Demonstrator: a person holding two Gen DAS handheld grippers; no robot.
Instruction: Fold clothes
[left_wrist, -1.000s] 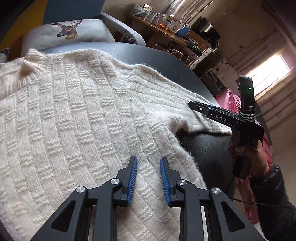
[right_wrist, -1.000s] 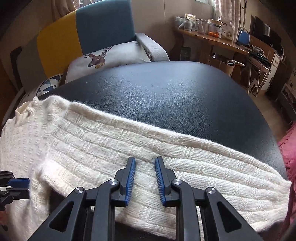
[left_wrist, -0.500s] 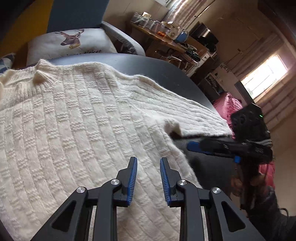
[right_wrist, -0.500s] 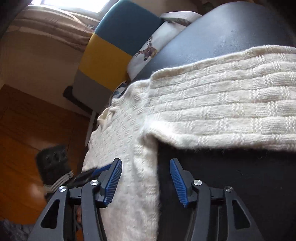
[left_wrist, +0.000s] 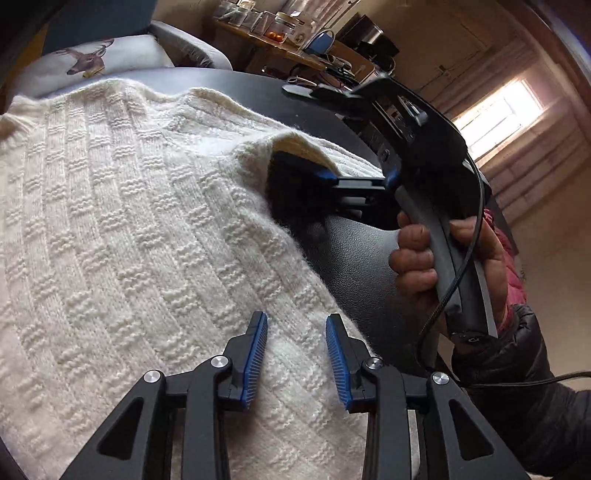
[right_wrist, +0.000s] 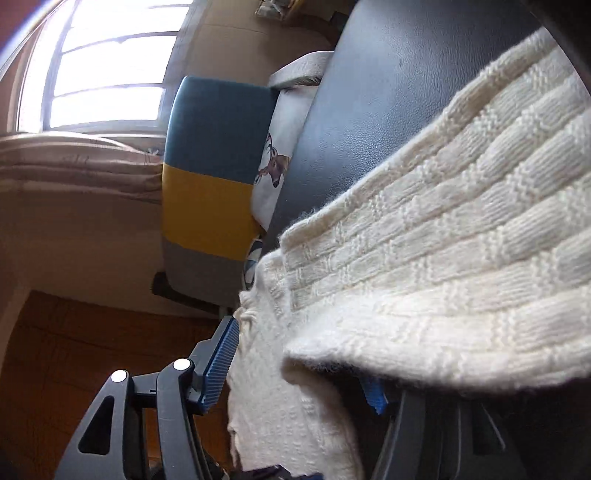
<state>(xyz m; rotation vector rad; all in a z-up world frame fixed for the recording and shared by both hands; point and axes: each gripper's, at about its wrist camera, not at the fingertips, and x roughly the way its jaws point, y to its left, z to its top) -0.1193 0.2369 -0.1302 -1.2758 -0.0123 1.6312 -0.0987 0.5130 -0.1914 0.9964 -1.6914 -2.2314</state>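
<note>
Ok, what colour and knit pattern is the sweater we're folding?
Cream-white sweater, with a raised basket-weave block knit; clearest in the left wrist view.

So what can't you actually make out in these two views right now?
- Left wrist view: the right gripper fingertips, buried under the sweater sleeve fold.
- Right wrist view: one blue finger pad mostly covered by the sleeve; the grip is unclear.
- Both views: the sweater's hem and far sleeve, cut off by frame edges.
- Left wrist view: desk items, too small.

Window (right_wrist: 103, 70) glare, dim room, fisheye-warped edges.
</note>
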